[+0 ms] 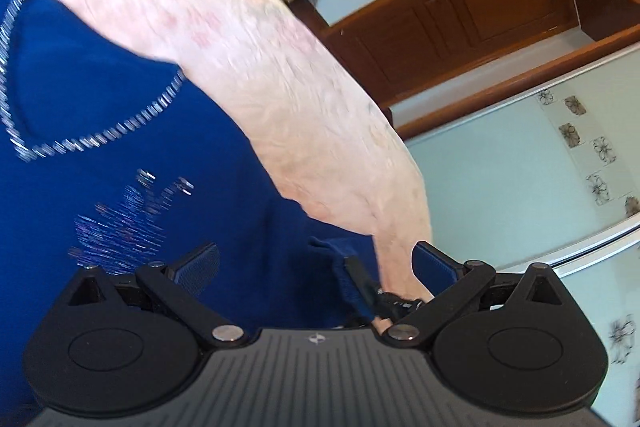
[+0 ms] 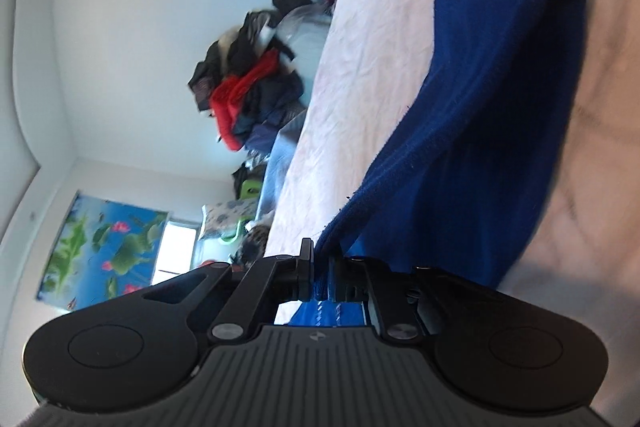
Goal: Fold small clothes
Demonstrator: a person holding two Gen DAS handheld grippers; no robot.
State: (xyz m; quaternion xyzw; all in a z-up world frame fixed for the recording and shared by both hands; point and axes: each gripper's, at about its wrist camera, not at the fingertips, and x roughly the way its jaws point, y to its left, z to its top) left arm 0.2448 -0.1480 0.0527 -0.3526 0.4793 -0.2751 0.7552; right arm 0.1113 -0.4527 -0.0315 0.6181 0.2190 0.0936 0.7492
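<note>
Left wrist view: royal-blue knit top with silver bead trim (image 1: 100,107) lies flat on the pale pink crinkled bedsheet (image 1: 240,47), filling my frame from 8 to 11 o'clock.
Left gripper: I see the left gripper (image 1: 316,263) standing wide, nothing between its blue-faced pads; a small blue cuff or hem piece (image 1: 344,275) sits just past centre at about 1 o'clock, untouched.
Right wrist view: same blue top (image 2: 500,115) stretches away from the tool toward 1 o'clock, its long axis running from the fingertips up to the far corner, one edge raised off the bedsheet (image 2: 380,47).
Right gripper: the right gripper (image 2: 320,267) is pinched narrow on the near edge of the blue fabric.
Background: heap of dark and red clothes (image 2: 248,87) at 10 o'clock, well apart.
Key relation: I judge the right hand is nearer and owns the edge; the garment runs forward from it, so the fold should carry along that axis while the left hand, free, steadies the body.
</note>
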